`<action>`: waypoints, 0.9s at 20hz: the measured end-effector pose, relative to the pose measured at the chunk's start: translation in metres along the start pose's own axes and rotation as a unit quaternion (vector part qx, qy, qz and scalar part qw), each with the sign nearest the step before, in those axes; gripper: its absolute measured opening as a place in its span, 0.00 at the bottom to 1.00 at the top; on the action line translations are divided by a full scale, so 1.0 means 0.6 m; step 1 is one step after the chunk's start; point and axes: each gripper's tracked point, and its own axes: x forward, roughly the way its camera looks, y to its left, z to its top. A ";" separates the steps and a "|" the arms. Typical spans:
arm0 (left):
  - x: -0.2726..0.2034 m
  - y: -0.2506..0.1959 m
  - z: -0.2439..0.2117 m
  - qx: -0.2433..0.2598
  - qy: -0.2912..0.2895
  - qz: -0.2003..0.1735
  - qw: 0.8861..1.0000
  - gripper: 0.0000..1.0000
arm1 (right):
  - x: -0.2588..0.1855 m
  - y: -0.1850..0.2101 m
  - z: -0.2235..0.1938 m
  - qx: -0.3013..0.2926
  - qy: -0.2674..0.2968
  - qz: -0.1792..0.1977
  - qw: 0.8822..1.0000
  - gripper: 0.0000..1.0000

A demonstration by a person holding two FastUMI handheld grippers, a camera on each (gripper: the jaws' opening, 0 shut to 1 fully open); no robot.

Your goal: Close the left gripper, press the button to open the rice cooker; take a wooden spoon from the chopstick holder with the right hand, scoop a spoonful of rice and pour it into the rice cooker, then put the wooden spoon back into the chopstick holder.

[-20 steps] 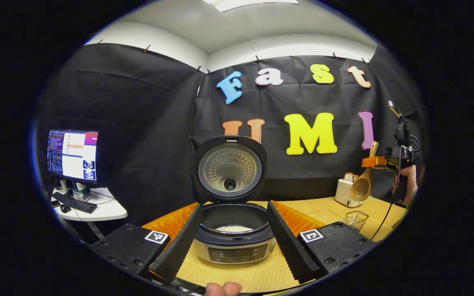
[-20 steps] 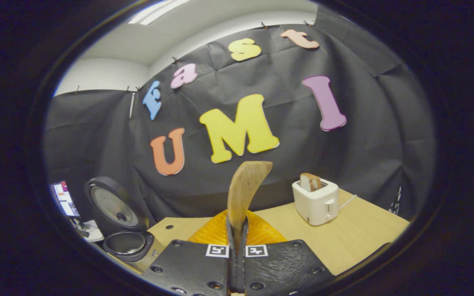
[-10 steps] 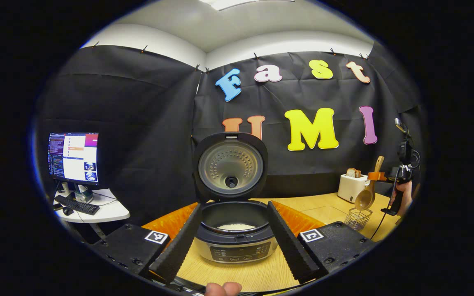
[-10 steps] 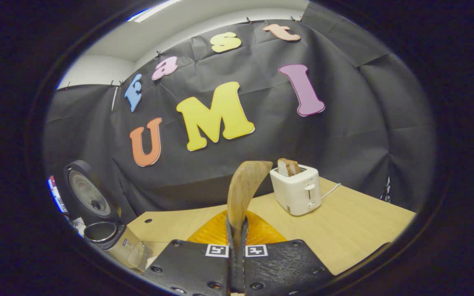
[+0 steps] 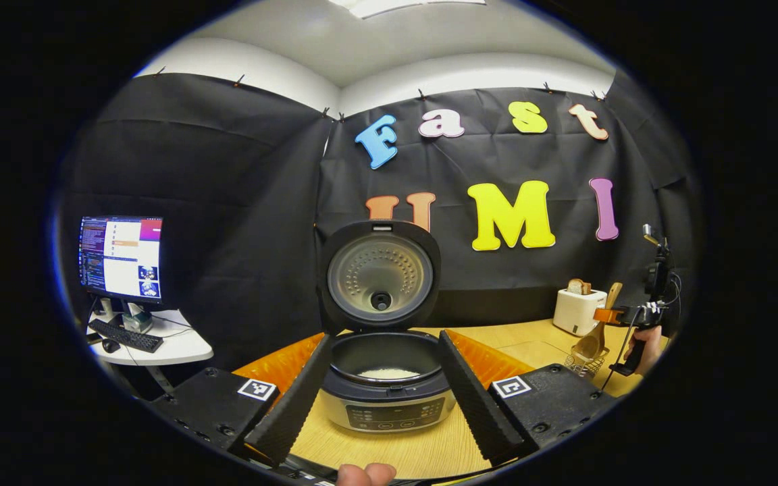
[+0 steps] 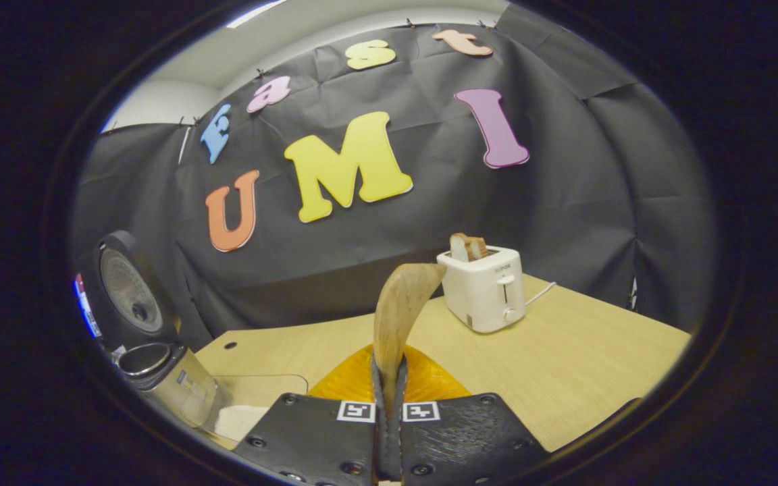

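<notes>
The rice cooker (image 5: 383, 398) stands open, its lid (image 5: 379, 277) upright and white rice (image 5: 389, 373) in the pot. My left gripper (image 5: 384, 339) is open, one finger on either side of the cooker, touching nothing. At the far right, my right gripper (image 5: 608, 315) holds the wooden spoon (image 5: 593, 341) with its bowl down at the rim of the wire chopstick holder (image 5: 585, 364). In the right gripper view, the right gripper (image 6: 389, 378) is shut on the spoon's handle (image 6: 399, 310), which points up and away. The open cooker (image 6: 159, 374) sits at the far left there.
A white toaster (image 6: 487, 287) with bread stands at the back of the wooden table (image 6: 585, 364). A clear container with rice (image 6: 240, 408) lies beside the cooker. A monitor (image 5: 120, 256) and keyboard sit on a side desk to the left. A hand (image 5: 640, 347) holds the right gripper.
My right gripper has come down with the spoon, from above the toaster to the wire holder's rim. The left gripper has hardly moved and stays open.
</notes>
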 end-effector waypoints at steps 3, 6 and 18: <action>0.001 -0.002 0.003 -0.001 -0.004 -0.001 1.000 1.00 | 0.004 0.000 -0.026 -0.003 0.012 0.000 1.000 0.00; 0.000 0.000 0.005 0.000 -0.006 0.002 1.000 1.00 | 0.003 -0.004 -0.045 0.004 0.023 -0.003 1.000 0.02; -0.002 0.011 0.011 -0.011 -0.010 0.016 1.000 1.00 | -0.020 -0.027 -0.040 0.018 -0.001 0.000 1.000 0.74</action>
